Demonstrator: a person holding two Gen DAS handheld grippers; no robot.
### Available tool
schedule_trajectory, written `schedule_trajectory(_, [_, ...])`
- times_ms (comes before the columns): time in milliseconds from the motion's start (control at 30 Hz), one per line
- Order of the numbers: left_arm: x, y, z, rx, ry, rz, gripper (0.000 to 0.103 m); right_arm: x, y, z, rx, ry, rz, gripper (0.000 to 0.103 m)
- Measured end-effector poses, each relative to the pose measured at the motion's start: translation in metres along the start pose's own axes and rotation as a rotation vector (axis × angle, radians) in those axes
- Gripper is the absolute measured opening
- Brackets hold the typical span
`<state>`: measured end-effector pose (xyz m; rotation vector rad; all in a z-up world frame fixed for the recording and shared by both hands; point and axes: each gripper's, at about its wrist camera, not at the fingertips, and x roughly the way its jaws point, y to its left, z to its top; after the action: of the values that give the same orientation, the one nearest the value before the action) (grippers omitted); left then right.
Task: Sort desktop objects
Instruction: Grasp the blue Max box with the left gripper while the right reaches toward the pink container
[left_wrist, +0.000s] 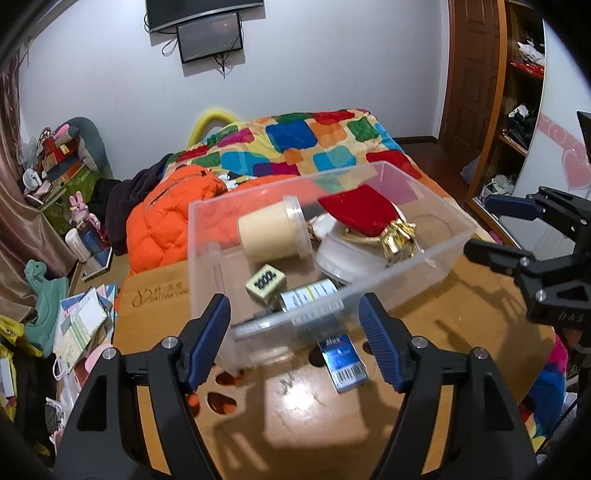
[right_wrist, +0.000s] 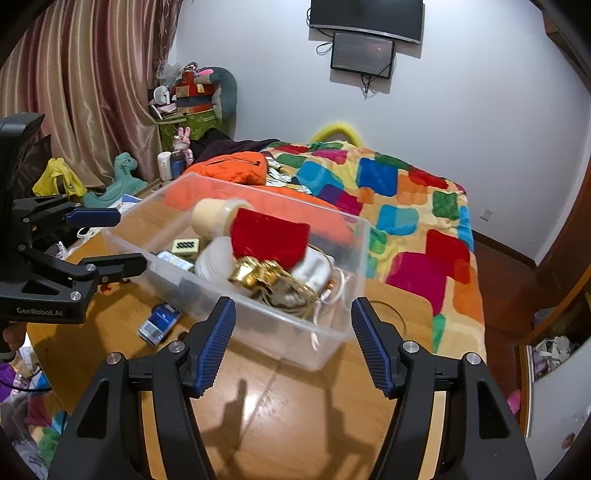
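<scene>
- Left wrist view: the left gripper (left_wrist: 295, 332) has its jaws apart, and the near wall of the clear bin (left_wrist: 436, 258) lies between the pads with neither pad pressing on it.
- The bin stands on the wooden table (left_wrist: 443, 332), in front of the bed with its patchwork quilt (left_wrist: 295, 140) and an orange jacket (left_wrist: 166, 218).
- In the bin: a cream jar (left_wrist: 273, 232) on its side at the far left, a red pouch (left_wrist: 358, 214) with a gold tassel (left_wrist: 399, 240) to the right of it, over a white roll (left_wrist: 340, 258).
- Near the bin's front wall lie a pale die (left_wrist: 264, 284) and a small labelled bottle (left_wrist: 310, 295).
- Just outside the bin's front wall, a blue box (left_wrist: 345, 363) with a barcode lies flat on the table.
- Right wrist view: the right gripper (right_wrist: 293, 339) also has its jaws apart, at the bin's near right corner; nothing is clamped.
- The left gripper shows at this view's left edge, just beside the bin's left end.
</scene>
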<state>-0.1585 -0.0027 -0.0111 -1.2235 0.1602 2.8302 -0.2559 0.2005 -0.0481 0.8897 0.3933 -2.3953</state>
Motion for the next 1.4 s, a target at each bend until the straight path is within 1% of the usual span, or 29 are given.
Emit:
schedule_trajectory(67, [0.000, -0.004, -0.004, -0.008, 0.006, 0.003, 0.072, -0.003, -0.005, -0.004, 0.005, -0.004, -0.006, 0.062])
schedule_trajectory(167, [-0.003, -0.011, -0.012, 0.000, 0.004, 0.030, 0.073, -0.009, -0.013, -0.013, 0.010, -0.009, -0.017, 0.062])
schedule_trajectory(333, [-0.010, -0.021, -0.025, 0.022, 0.004, 0.070, 0.073, -0.018, -0.029, -0.030, 0.007, -0.007, -0.062, 0.065])
schedule_trajectory(400, [-0.010, -0.022, -0.029, 0.015, 0.012, 0.069, 0.073, -0.019, -0.039, -0.037, 0.015, -0.004, -0.073, 0.066])
schedule_trajectory(467, [-0.007, -0.023, -0.033, -0.001, 0.023, 0.072, 0.073, -0.020, -0.048, -0.043, 0.030, 0.000, -0.083, 0.067])
schedule_trajectory(567, [0.000, -0.027, -0.038, -0.013, 0.027, 0.103, 0.073, -0.019, -0.059, -0.050, 0.054, 0.010, -0.089, 0.067])
schedule_trajectory(700, [0.014, -0.033, -0.041, -0.027, 0.056, 0.103, 0.073, -0.018, -0.076, -0.061, 0.076, 0.020, -0.104, 0.067])
schedule_trajectory(900, [0.031, -0.043, -0.043, -0.016, 0.091, 0.109, 0.072, -0.010, -0.104, -0.076, 0.112, 0.046, -0.139, 0.067])
schedule_trajectory(967, [0.036, -0.045, -0.043, -0.012, 0.102, 0.108, 0.066, -0.006, -0.117, -0.084, 0.139, 0.059, -0.146, 0.067])
schedule_trajectory(1100, [0.044, -0.046, -0.044, -0.002, 0.119, 0.110, 0.062, 0.002, -0.140, -0.097, 0.181, 0.082, -0.169, 0.067])
schedule_trajectory(1200, [0.045, -0.044, -0.044, -0.019, 0.122, 0.103, 0.059, 0.013, -0.162, -0.107, 0.209, 0.105, -0.202, 0.067])
schedule_trajectory(1300, [0.046, -0.045, -0.044, -0.023, 0.123, 0.108, 0.054, 0.028, -0.181, -0.114, 0.236, 0.135, -0.214, 0.067])
schedule_trajectory(1367, [0.046, -0.047, -0.044, -0.027, 0.123, 0.099, 0.045, 0.040, -0.188, -0.117, 0.242, 0.155, -0.218, 0.067])
schedule_trajectory(1400, [0.046, -0.048, -0.044, -0.027, 0.122, 0.095, 0.043, 0.047, -0.192, -0.119, 0.238, 0.168, -0.222, 0.067])
